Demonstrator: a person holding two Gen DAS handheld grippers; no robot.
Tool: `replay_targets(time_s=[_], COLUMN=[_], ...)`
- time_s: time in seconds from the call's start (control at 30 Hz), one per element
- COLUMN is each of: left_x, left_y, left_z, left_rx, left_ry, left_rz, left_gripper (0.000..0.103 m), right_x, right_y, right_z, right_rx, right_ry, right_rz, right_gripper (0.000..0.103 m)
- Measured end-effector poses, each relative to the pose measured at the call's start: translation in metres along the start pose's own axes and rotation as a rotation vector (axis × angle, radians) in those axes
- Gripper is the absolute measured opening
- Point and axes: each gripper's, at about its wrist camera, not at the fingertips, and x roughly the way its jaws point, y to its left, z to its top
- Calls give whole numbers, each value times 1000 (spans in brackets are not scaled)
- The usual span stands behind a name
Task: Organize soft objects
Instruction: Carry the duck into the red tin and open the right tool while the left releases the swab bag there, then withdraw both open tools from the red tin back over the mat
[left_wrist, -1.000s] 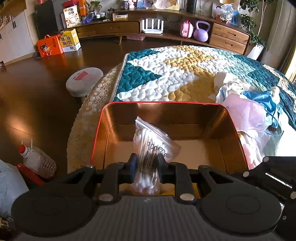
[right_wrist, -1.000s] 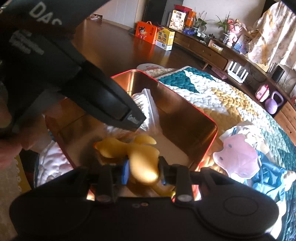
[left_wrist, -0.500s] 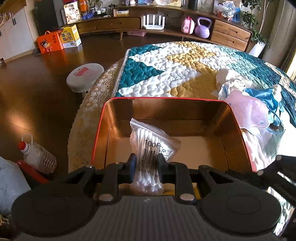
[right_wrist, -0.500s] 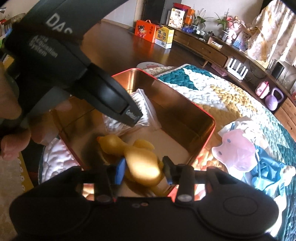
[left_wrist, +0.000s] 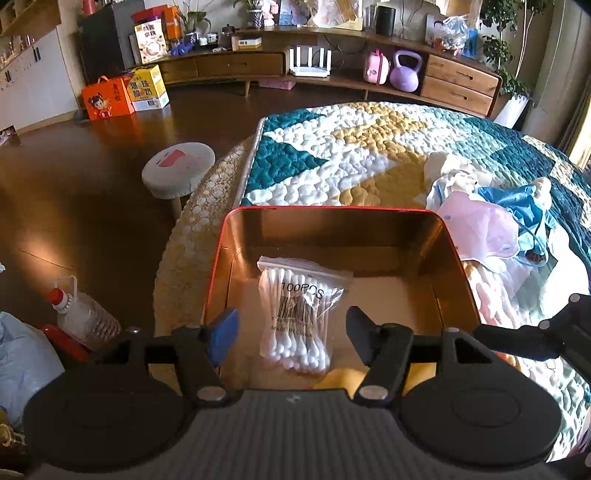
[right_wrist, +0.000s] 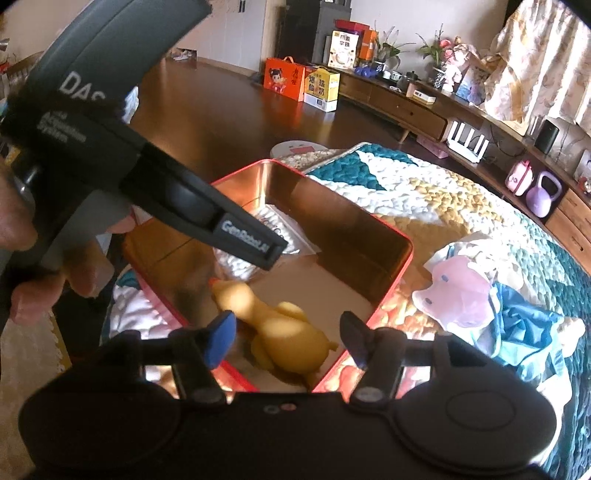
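Observation:
A red-rimmed metal tin (left_wrist: 452, 258) with a gold inside sits on the quilted bed. A clear bag of cotton swabs (left_wrist: 299, 314) lies in it, between the jaws of my open left gripper (left_wrist: 291, 332), which does not touch it. In the right wrist view a yellow rubber duck (right_wrist: 284, 332) lies in the tin (right_wrist: 391, 266), below my open right gripper (right_wrist: 286, 338). The left gripper's body (right_wrist: 155, 184) hangs over the tin's left side and partly hides the swab bag (right_wrist: 273, 229).
A pile of pink and blue soft cloth items (left_wrist: 495, 221) (right_wrist: 480, 299) lies on the quilt (left_wrist: 351, 147) right of the tin. A round stool (left_wrist: 179, 170) and an oil bottle (left_wrist: 81, 317) stand on the floor to the left. A low cabinet lines the far wall.
Both grippers have opened. The swab bag dropped from the left jaws and the duck from the right jaws into the tin. Both grippers have drawn back a little.

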Motion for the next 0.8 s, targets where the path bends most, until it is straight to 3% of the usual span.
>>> replay_targets(time_s=[0.13, 0.4, 0.57, 0.8], left_x=[-11, -32, -43, -61], left_y=[-1, -8, -15, -22], left_z=[-3, -9, -15, -22], left_rx=[2, 9, 14, 4], left_ry=[-21, -54, -64, -84], left_rz=[18, 31, 28, 17], left_gripper=[71, 71, 71, 81], right_x=[-11, -37, -56, -81], right_y=[-4, -13, -17, -31], right_z=[-4, -13, -18, -30], right_rx=[38, 106, 131, 177], right_ry=[-13, -46, -83, -126], right_rz=[25, 71, 62, 77], right_gripper=[71, 82, 96, 102])
